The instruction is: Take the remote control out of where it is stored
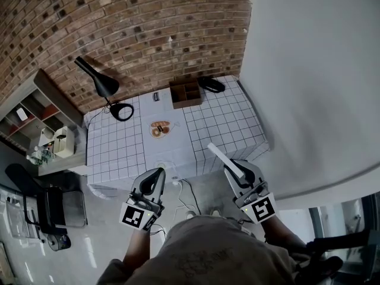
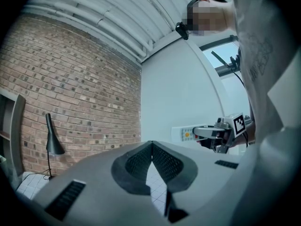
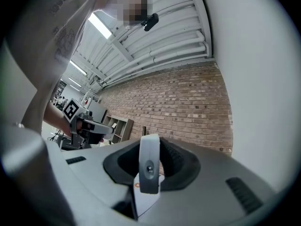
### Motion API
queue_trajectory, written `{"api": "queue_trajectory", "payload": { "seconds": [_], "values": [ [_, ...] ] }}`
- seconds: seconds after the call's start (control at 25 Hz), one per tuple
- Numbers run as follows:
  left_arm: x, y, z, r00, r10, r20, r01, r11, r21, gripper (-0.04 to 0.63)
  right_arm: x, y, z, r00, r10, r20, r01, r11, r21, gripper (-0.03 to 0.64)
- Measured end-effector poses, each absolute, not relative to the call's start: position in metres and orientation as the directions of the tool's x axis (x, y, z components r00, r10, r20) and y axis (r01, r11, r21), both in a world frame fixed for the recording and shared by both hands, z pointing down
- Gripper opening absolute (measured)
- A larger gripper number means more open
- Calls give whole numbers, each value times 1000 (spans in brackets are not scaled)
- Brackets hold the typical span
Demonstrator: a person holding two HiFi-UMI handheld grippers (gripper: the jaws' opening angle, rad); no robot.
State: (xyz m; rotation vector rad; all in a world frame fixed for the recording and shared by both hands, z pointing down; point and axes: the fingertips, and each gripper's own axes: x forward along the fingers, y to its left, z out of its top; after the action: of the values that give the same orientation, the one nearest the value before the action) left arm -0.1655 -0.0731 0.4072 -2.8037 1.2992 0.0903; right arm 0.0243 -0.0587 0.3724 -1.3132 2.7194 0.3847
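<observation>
Remote control [image 1: 224, 157] aloft near front edge of tiled table [image 1: 119, 147]. Left: left hand-held gripper [image 1: 157, 176], jaws pressed together, nothing between. Centre: wooden organizer [image 1: 185, 92] at table's far edge. Right: right hand-held gripper [image 1: 240, 172] pinching remote control's near end.

A white gridded table [image 1: 225, 120] bears a black lamp [image 1: 107, 88] and a wooden box [image 1: 185, 92].
</observation>
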Motion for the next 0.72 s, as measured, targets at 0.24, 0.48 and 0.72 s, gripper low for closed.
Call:
{"api": "queue_trajectory", "payload": {
  "seconds": [0.24,0.48,0.72],
  "values": [
    [-160,-72,404,658,-749,-81,-752,-659,-14,5,27,-62,374,-617,-764,-190,-787,590,184,86],
    [-157,-75,396,663,-741,-106,-746,-666,-5,5,24,-62,375,-621,-762,-186,-783,591,193,86],
    [-159,-77,402,668,-739,-89,-742,-670,-2,5,22,-63,375,-621,-762,-182,-783,591,195,86]
  ]
}}
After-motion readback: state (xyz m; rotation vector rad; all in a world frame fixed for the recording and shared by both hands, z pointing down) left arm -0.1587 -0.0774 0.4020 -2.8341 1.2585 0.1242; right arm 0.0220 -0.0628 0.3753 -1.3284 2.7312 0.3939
